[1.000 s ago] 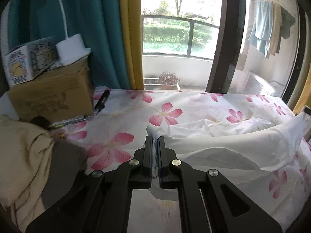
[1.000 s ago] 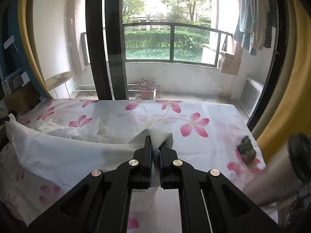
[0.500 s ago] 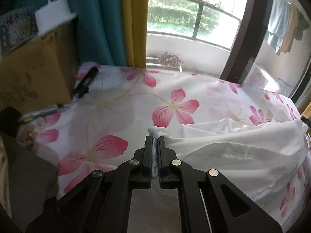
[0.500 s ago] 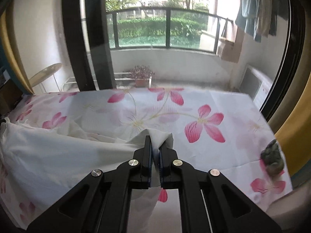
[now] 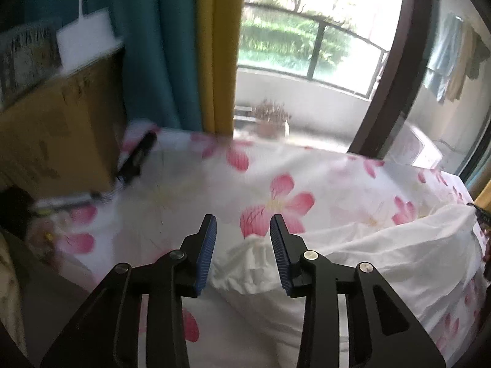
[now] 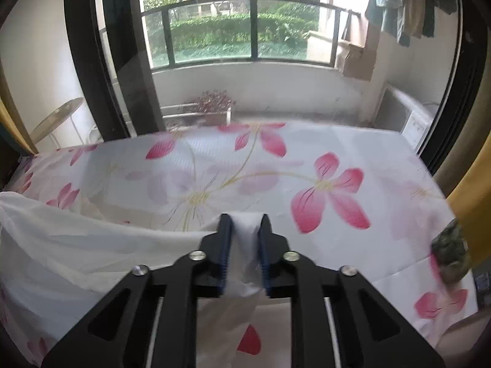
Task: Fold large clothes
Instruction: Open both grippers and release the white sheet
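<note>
White garment (image 5: 353, 263) lying between left gripper (image 5: 243, 233) jaws just opened, right gripper (image 6: 244, 230) jaws loosening around it

2 wrist cams, close, angled down; share bedsheet (image 5: 184, 190).

The garment (image 5: 383, 263) lies on the bed (image 5: 190, 190), its near end between the fingers of the left claw (image 5: 243, 230). A cardboard box (image 5: 58, 135) stands at the bed's left. Behind the bed are curtains (image 5: 172, 49) and a balcony railing (image 6: 251, 27).
</note>
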A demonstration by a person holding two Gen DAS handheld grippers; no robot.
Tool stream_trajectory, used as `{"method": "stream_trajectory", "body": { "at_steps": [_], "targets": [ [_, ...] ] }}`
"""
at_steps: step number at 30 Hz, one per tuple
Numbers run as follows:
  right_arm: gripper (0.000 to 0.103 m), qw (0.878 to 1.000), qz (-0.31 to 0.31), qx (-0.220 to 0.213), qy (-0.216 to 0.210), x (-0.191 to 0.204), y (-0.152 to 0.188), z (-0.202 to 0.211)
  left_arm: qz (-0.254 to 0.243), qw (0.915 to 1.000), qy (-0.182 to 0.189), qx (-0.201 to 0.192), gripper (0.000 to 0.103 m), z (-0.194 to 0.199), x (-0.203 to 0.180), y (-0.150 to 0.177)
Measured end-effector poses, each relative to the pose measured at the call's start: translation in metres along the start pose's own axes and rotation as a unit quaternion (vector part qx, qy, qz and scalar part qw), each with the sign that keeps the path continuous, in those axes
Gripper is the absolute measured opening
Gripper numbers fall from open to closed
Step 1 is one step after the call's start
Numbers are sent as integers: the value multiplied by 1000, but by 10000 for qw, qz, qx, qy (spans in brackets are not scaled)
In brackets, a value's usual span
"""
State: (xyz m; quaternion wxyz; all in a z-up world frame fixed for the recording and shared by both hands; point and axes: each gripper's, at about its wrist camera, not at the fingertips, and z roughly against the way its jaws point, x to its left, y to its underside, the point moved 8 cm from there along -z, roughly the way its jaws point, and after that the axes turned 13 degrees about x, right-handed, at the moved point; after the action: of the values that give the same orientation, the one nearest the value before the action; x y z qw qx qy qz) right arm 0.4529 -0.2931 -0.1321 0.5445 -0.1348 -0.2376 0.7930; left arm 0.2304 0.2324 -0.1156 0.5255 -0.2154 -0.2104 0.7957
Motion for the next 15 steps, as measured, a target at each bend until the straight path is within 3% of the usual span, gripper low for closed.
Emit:
{"method": "stream_trajectory", "body": {
  "at_steps": [1, 3, 6, 9, 13, 15],
  "targets": [
    [46, 9999, -15, -63, 115, -3, -2, 4, -171, 9998, 51, -54, 46, 6, -8, 0],
    [65, 9991, -87, -273, 315, -9, -6, 20, -608, 9978, 263, -37, 58, 13, -31, 5],
    [69, 9979, -56, -590, 249, -7, -7, 50, -1227, 9915, 416, 101, 58, 10, -62, 17],
    [72, 9967, 453, -675, -46, 21, -3, 64, -1781, 9826, 384, 363, 58, -4, -84, 29],
    [72, 9877, 1473, -427, -303, 72, 11, 54, -1889, 9787, 131, 788, 58, -30, -83, 31],
    [72, 9839, 1765, -153, -216, 86, 16, 37, -1834, 9785, -44, 944, 58, -43, -77, 28]
  ]
}}
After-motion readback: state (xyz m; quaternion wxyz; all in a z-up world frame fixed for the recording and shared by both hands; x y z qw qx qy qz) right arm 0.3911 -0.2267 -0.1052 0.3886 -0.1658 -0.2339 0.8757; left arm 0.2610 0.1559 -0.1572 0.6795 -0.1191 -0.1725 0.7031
